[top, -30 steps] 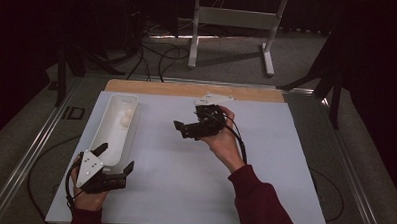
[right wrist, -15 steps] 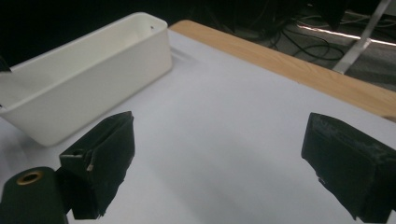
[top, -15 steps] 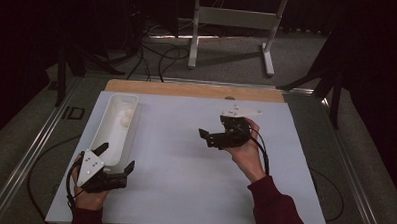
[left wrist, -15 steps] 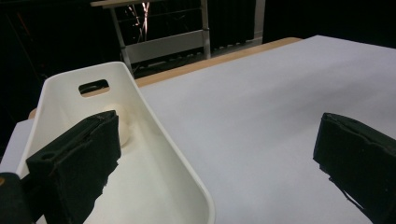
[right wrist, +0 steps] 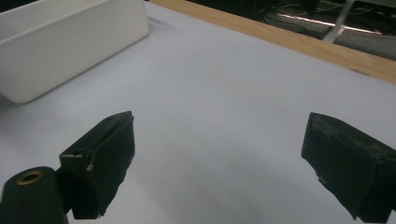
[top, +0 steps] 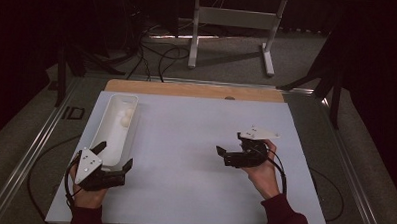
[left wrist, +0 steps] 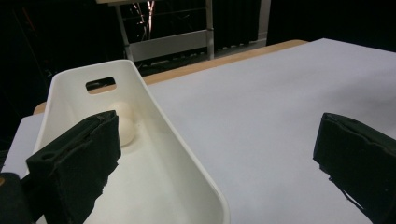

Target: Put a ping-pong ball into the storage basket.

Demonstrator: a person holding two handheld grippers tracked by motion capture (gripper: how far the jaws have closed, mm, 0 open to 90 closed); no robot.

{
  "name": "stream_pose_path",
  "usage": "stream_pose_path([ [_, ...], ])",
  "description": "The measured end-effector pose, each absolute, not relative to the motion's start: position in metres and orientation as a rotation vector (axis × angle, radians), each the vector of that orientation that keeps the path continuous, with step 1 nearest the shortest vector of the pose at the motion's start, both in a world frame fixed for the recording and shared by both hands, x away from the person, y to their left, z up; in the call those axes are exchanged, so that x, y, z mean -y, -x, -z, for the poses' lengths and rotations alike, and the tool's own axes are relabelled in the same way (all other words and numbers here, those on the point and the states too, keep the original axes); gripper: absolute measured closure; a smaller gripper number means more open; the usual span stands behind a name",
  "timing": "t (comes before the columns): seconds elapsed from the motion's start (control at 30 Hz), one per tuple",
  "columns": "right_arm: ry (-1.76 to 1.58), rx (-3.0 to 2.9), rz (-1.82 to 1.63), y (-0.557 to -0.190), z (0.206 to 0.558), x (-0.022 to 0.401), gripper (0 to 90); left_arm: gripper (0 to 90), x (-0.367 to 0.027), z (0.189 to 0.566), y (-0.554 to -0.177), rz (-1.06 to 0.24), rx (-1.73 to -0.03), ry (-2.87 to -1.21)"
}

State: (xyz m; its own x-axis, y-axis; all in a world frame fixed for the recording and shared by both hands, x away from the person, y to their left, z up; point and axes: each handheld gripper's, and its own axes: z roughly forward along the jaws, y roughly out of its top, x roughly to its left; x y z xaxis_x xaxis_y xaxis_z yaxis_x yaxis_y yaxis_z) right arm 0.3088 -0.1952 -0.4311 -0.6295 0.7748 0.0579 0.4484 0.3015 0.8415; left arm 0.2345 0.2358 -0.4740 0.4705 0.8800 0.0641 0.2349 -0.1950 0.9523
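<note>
Hovering with jaws spread, the left gripper [top: 114, 159] straddles the near end of the white tray [top: 111, 137] (long axis running away). The right gripper [top: 224, 156], also spread and empty, sits well apart over the counter [top: 185, 136]

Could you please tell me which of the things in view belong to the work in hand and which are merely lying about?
Part of the work:
- long white plastic tub
- two pale round balls inside the tub's far end
- left gripper, open
- right gripper, open

Just there:
- pale blue table sheet
- wooden table edge
- white metal stand and cables on the floor
</note>
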Motion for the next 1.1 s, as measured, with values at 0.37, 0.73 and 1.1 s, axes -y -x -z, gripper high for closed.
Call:
stream_pose_path([
  [0.37, -1.153, -2.136, -1.26, -0.288, 0.443, 0.231, 9.3, 1.5, -0.238, 0.472, -0.237, -0.783, -0.982, -1.689],
  [0.73, -1.175, -2.044, -1.285, -0.265, 0.462, 0.259, 9.2, 1.4, -0.239, 0.473, -0.24, -0.773, -0.99, -1.701],
  [1.1, -1.15, -1.92, -1.377, -0.24, 0.473, 0.281, 9.1, 1.5, -0.243, 0.472, -0.243, -0.753, -1.007, -1.678],
])
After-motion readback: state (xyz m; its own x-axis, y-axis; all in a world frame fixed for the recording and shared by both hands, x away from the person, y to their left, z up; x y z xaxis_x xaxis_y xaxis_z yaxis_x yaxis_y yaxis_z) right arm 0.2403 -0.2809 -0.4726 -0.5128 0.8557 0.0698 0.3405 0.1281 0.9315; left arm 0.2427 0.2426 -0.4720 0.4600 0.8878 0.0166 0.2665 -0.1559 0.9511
